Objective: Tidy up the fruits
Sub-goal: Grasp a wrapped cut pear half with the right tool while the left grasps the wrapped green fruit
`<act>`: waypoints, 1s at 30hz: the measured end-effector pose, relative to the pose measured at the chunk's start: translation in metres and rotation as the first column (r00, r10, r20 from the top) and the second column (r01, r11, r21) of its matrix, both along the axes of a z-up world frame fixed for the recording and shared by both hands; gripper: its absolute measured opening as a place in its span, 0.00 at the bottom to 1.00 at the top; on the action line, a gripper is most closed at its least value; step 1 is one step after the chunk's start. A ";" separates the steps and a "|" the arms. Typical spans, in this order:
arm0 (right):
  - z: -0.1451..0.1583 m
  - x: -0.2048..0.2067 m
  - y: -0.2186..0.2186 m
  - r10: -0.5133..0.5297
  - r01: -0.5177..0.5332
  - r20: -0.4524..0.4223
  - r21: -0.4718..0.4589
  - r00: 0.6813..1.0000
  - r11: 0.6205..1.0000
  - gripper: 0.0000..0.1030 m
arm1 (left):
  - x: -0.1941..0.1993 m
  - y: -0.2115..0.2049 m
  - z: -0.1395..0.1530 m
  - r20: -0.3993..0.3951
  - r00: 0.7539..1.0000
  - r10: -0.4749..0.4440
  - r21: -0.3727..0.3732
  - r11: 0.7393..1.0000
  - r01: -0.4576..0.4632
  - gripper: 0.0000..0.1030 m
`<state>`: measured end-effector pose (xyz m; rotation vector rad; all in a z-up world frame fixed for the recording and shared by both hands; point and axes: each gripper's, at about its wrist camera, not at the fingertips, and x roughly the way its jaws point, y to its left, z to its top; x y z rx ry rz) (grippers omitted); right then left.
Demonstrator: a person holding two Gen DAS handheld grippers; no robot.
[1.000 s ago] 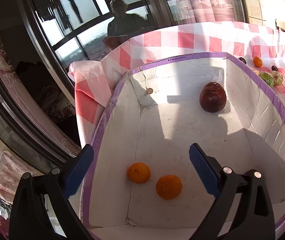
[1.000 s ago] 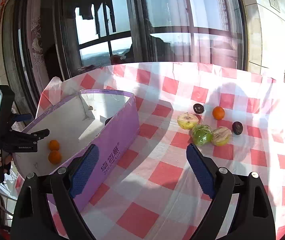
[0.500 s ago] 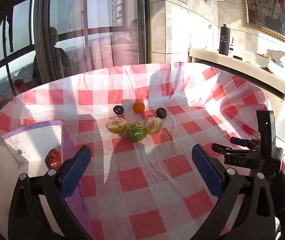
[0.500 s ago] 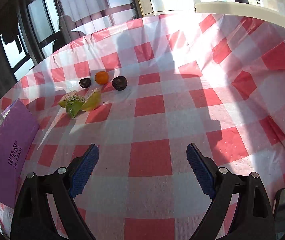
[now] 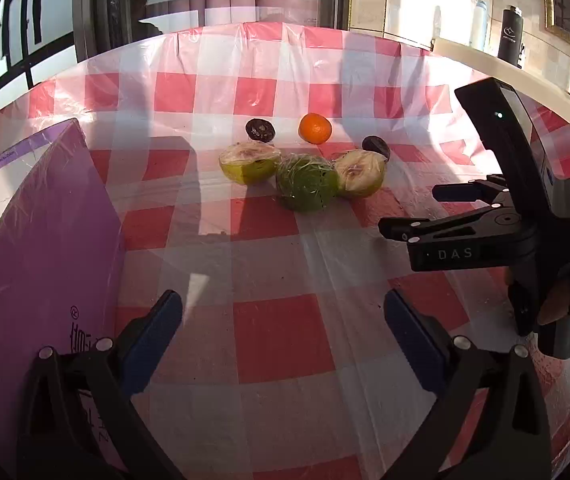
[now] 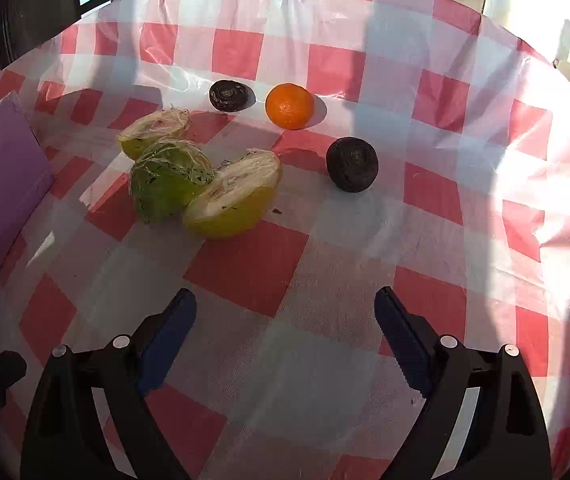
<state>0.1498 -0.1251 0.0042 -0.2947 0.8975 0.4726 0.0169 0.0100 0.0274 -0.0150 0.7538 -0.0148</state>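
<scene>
1. Nearest the cameras, the left gripper [image 5: 283,334] and right gripper [image 6: 285,328] are hovering over the checked bench [image 6: 305,360], fingers spread wide and holding nothing.
2. Further on, three wrapped fruit pieces [image 6: 173,182] are touching in a cluster; that is probably making a clean grasp awkward.
3. Beyond, the orange [image 6: 289,106] and two dark fruits [image 6: 351,164] are sitting apart, giving open room.
4. Leftward, the purple box [image 5: 41,240] is waiting to receive them, I judge.

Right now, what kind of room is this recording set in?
Probably a home dining area or sunroom: a table under a red-checked plastic cloth, big windows behind it, and a counter with a black bottle.
</scene>
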 end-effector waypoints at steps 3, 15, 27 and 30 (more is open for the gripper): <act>0.001 0.020 0.027 0.037 -0.036 0.023 -0.029 0.999 0.999 0.84 | 0.004 0.002 -0.004 -0.009 1.000 -0.003 -0.020 1.000 0.002 0.98; 0.008 0.018 -0.028 -0.135 0.135 -0.014 0.189 0.991 0.973 0.57 | 0.072 0.002 -0.007 -0.046 0.993 0.105 -0.135 0.985 -0.111 0.98; 0.009 -0.024 -0.116 -0.316 0.311 -0.063 0.430 0.947 0.848 0.58 | 0.173 -0.031 -0.023 -0.185 0.973 0.136 0.031 0.991 -0.133 0.90; 0.006 -0.022 -0.122 -0.305 0.310 -0.089 0.464 0.948 0.830 0.58 | 0.165 -0.040 -0.019 -0.140 0.987 0.084 0.042 0.996 -0.078 0.58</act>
